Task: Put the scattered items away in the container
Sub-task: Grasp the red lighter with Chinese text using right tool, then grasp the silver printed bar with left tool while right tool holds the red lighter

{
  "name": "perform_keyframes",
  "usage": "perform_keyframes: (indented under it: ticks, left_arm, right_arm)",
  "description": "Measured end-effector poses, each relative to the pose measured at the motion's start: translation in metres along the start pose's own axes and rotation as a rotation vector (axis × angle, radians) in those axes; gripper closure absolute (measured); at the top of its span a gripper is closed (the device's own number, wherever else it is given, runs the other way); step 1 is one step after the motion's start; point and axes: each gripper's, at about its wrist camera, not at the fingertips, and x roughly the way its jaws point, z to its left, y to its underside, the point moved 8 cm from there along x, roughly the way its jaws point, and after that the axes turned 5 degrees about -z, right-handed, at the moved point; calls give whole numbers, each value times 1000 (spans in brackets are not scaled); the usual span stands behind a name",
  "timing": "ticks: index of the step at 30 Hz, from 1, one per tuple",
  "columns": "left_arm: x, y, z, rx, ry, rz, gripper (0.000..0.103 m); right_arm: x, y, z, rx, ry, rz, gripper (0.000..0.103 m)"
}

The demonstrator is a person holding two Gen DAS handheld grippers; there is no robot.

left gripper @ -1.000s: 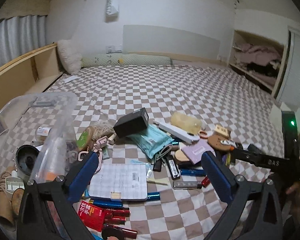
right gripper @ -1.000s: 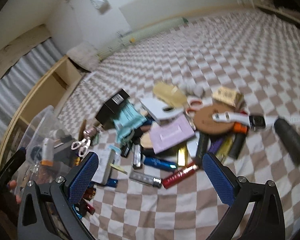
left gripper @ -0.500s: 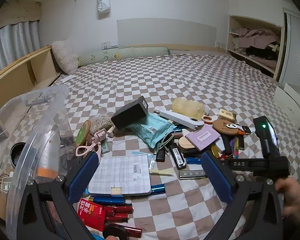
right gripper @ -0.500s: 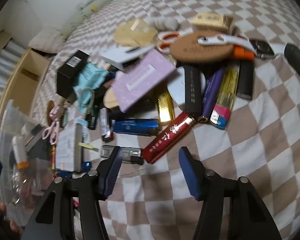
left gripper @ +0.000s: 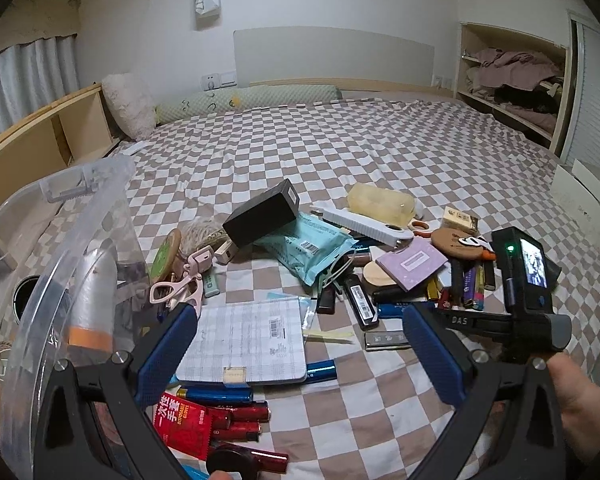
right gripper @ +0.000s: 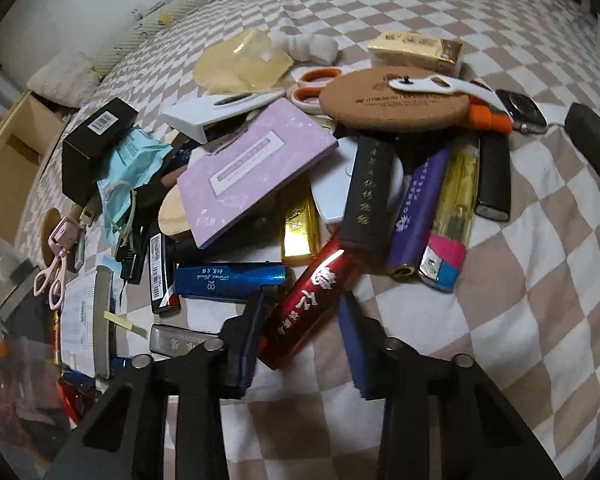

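Observation:
A pile of small items lies on the checkered bed. My right gripper [right gripper: 304,316] has its jaws on either side of a red lighter [right gripper: 308,300], close to it; contact is not certain. Around it lie a blue lighter [right gripper: 228,280], a gold lighter [right gripper: 298,226], a black lighter [right gripper: 366,196], a purple lighter [right gripper: 420,212] and a lilac card box [right gripper: 252,164]. My left gripper [left gripper: 296,360] is open and empty above a white notebook [left gripper: 248,340]. The clear plastic container [left gripper: 60,280] stands at the left and holds several items.
A black box [left gripper: 260,216], a teal packet [left gripper: 308,248], a cork disc [right gripper: 396,98], orange scissors [right gripper: 312,84] and pink eyelash curler [left gripper: 180,284] lie in the pile. Red lighters and a red packet [left gripper: 184,420] lie near my left gripper. A wooden shelf [left gripper: 40,148] borders the bed's left.
My right gripper has dropped to the pile and narrowed its jaws around the red lighter. My left gripper has stayed open and shifted slightly.

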Motion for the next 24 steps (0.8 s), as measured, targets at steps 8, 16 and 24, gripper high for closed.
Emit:
perform_keyframes:
  ticks: [8, 16, 24]
  left_arm:
    - [2, 0, 0, -3, -2, 4, 0]
    - [6, 3, 4, -2, -10, 16, 0]
    - [18, 16, 13, -70, 10, 80, 0]
  right_arm:
    - [-4, 2, 12, -3, -86, 18, 81]
    - [2, 37, 63, -218, -157, 113, 82]
    - [-6, 71, 88, -427, -189, 183, 82]
